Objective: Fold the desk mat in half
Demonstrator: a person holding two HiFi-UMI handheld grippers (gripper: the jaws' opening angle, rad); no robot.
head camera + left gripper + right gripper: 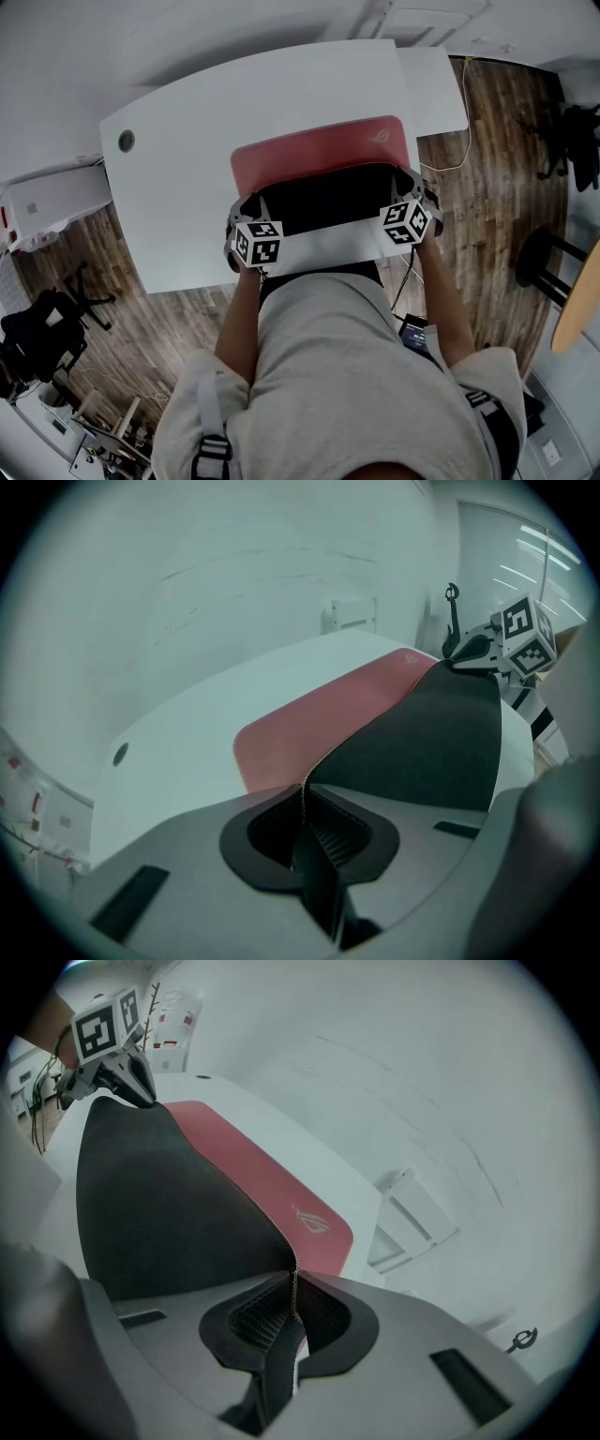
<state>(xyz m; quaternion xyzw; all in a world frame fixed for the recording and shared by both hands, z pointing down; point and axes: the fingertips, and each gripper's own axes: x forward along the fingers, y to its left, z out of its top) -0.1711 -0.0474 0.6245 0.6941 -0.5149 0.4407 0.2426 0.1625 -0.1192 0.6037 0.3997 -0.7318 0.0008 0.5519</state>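
The left claw (305, 794) and the right claw (293, 1279) are each clamped on a near corner of the desk mat (323, 150), holding its near edge up off the worktop (178, 206), black underside showing, while the red far half lies flat. Gripping both corners should keep the edge straight for folding over

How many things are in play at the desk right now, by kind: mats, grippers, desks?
desk mat: 1, red on top, black underneath
grippers: 2, left gripper and right gripper, each shut on a near corner of the mat
desk: 1, white
Total: 4
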